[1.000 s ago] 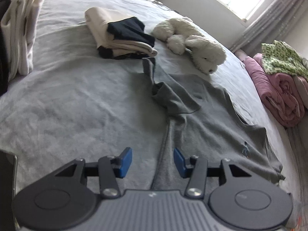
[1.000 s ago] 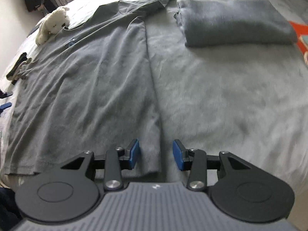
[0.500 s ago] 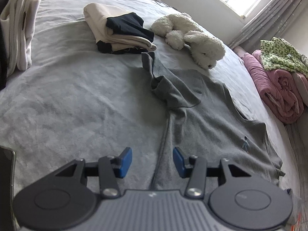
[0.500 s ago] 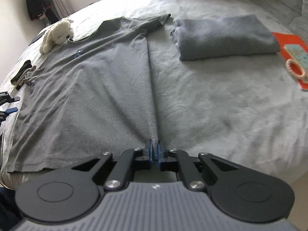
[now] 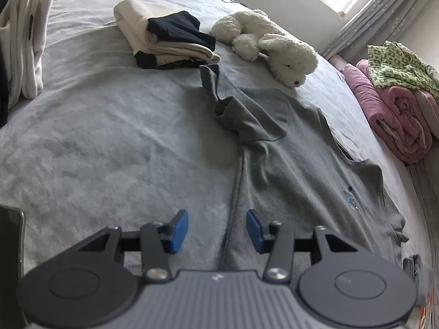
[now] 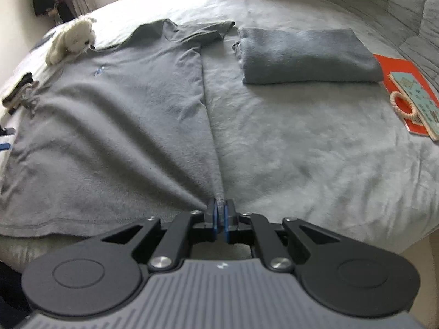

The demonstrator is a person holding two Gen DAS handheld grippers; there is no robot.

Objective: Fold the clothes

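Observation:
A grey polo shirt (image 6: 115,115) lies spread on the grey bed (image 6: 301,142). My right gripper (image 6: 219,216) is shut on the shirt's bottom right hem corner and lifts it a little, so folds fan out from the pinch. In the left wrist view the same shirt (image 5: 296,170) shows with its side seam running between the blue pads. My left gripper (image 5: 217,231) is open just above that side edge, one pad on each side of it. The near sleeve (image 5: 244,118) is crumpled.
A folded grey garment (image 6: 304,54) lies right of the shirt. A white plush dog (image 5: 269,46) and a cream-and-black folded stack (image 5: 164,41) lie beyond it. Pink blankets (image 5: 395,115) sit at the right edge. An orange book (image 6: 406,93) lies far right. A phone (image 5: 11,235) is at the left.
My right gripper closed on the shirt's hem corner and has pulled it up and back, tightening the cloth. My left gripper stayed open and moved slightly along the side seam.

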